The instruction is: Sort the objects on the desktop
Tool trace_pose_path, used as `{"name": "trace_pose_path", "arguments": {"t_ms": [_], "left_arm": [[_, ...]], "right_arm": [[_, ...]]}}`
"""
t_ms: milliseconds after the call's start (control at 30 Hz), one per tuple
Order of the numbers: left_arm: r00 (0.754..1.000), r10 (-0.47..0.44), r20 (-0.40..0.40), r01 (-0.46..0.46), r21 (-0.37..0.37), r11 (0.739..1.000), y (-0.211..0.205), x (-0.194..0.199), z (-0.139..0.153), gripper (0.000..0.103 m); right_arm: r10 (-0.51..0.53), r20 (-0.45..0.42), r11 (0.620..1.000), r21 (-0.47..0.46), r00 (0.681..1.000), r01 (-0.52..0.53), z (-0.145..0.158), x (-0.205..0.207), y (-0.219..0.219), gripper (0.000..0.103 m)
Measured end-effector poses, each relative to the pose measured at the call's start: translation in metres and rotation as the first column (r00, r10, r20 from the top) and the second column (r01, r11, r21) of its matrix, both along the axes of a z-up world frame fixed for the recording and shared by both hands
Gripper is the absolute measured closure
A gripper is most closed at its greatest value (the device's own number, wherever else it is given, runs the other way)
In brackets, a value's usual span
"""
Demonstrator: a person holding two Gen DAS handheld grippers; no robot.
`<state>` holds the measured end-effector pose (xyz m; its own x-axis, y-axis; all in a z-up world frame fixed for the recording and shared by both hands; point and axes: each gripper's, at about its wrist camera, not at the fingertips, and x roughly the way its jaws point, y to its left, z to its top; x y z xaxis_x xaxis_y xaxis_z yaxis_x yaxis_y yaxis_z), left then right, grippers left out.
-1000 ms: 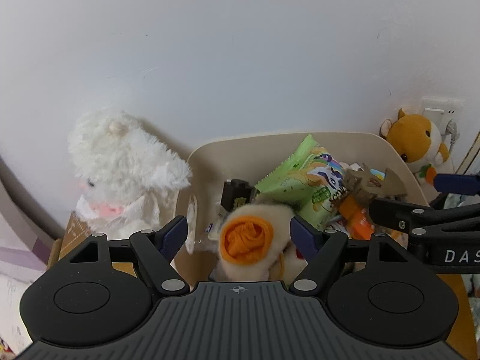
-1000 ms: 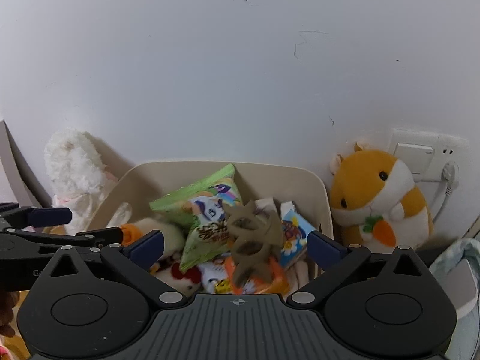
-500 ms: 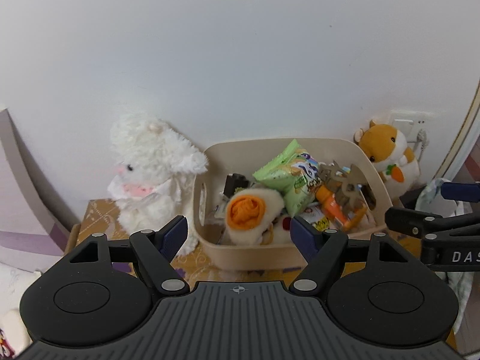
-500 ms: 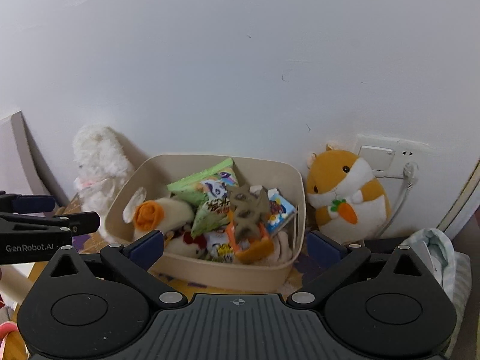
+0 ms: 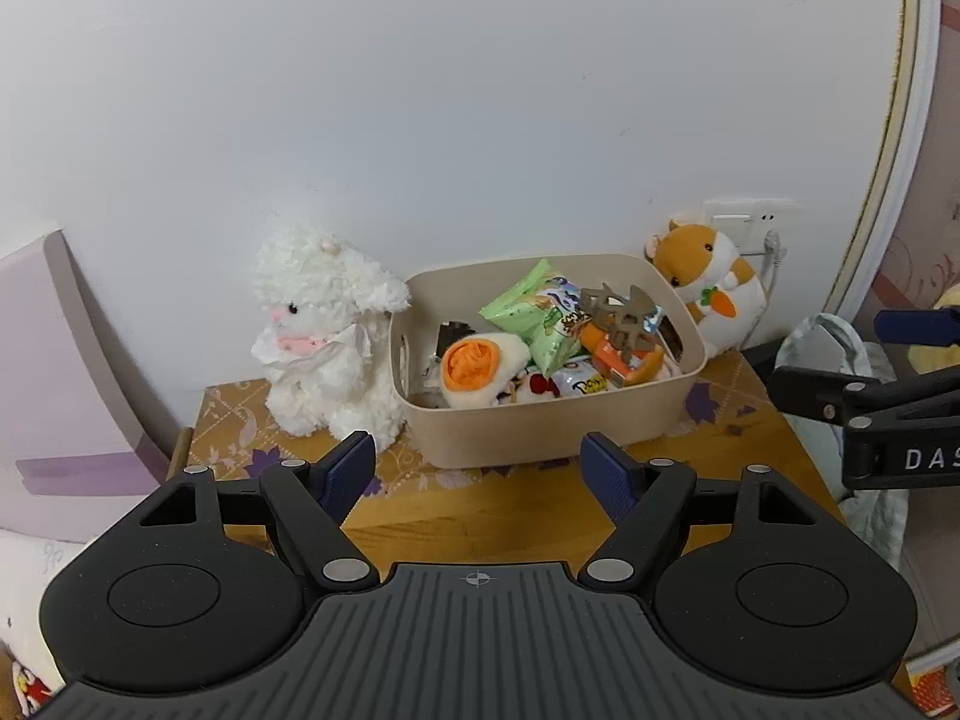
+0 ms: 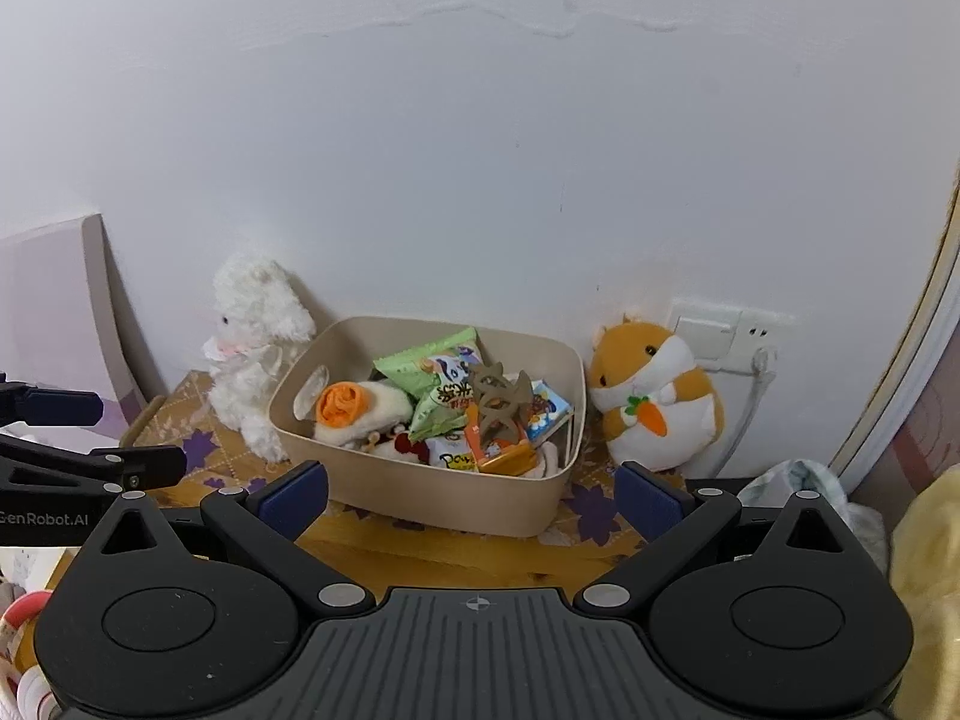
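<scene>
Beige bin [image 5: 540, 432] parked at the back of the wooden desk [image 5: 480, 510], right up against the white wall [image 5: 420, 120]. Stuffed full: plush egg [image 5: 480, 366] with the orange yolk on the left side, green snack bag [image 5: 528, 312] leaning behind it, brown hair claw [image 5: 618, 318] perched on top toward the right, orange thing [image 5: 606, 354] poking out under the claw, blue-and-white packet [image 6: 549, 408] against the right wall. More wrappers at the bottom, too jumbled to read.

Flanked by plushies: white lamb [image 5: 324, 330] touching the bin's left wall, orange hamster [image 5: 708, 288] with a little carrot just beside the right corner, sitting in front of a wall socket [image 6: 732, 336] with a plug in it.

Left gripper [image 5: 477, 468] hanging back over the near desk edge, jaws spread wide, nothing between them. Same deal with the right gripper [image 6: 471, 495]: released, empty, well short of the bin. Each one visible in the other's view off to the side.

Purple board [image 5: 54, 372] leaning on the wall at far left. Crumpled pale cloth [image 5: 834, 360] off the desk's right end.
</scene>
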<state>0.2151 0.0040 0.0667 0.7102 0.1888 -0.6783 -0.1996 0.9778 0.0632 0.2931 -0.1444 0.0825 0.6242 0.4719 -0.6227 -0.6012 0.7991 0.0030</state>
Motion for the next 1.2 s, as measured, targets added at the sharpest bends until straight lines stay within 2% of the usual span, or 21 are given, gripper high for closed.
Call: {"name": "trace_pose_path", "arguments": {"t_ms": [367, 467, 700, 867, 1200], "left_arm": [[0.999, 0.022, 0.043, -0.023, 0.017, 1.0, -0.018, -0.054, 0.025, 0.026], [0.998, 0.027, 0.064, -0.028, 0.026, 0.999, -0.02, -0.071, 0.029, 0.026], [0.997, 0.049, 0.058, -0.049, 0.001, 0.999, -0.021, -0.108, 0.036, 0.026], [0.997, 0.047, 0.061, -0.049, 0.044, 0.998, -0.03, -0.137, 0.045, 0.026], [0.998, 0.065, 0.0, -0.065, 0.027, 0.998, -0.033, -0.177, 0.054, 0.025]], "right_arm": [[0.013, 0.09, 1.0, 0.008, 0.996, -0.013, 0.027, -0.059, -0.027, 0.0], [0.016, 0.079, 0.999, 0.033, 0.997, -0.019, 0.029, -0.075, -0.036, 0.0], [0.021, 0.087, 0.999, 0.041, 0.996, -0.025, 0.034, -0.111, -0.052, 0.0], [0.024, 0.075, 0.999, 0.046, 0.997, -0.028, 0.035, -0.133, -0.065, 0.0], [0.028, 0.024, 0.998, 0.056, 0.999, -0.029, 0.043, -0.165, -0.09, 0.0]]}}
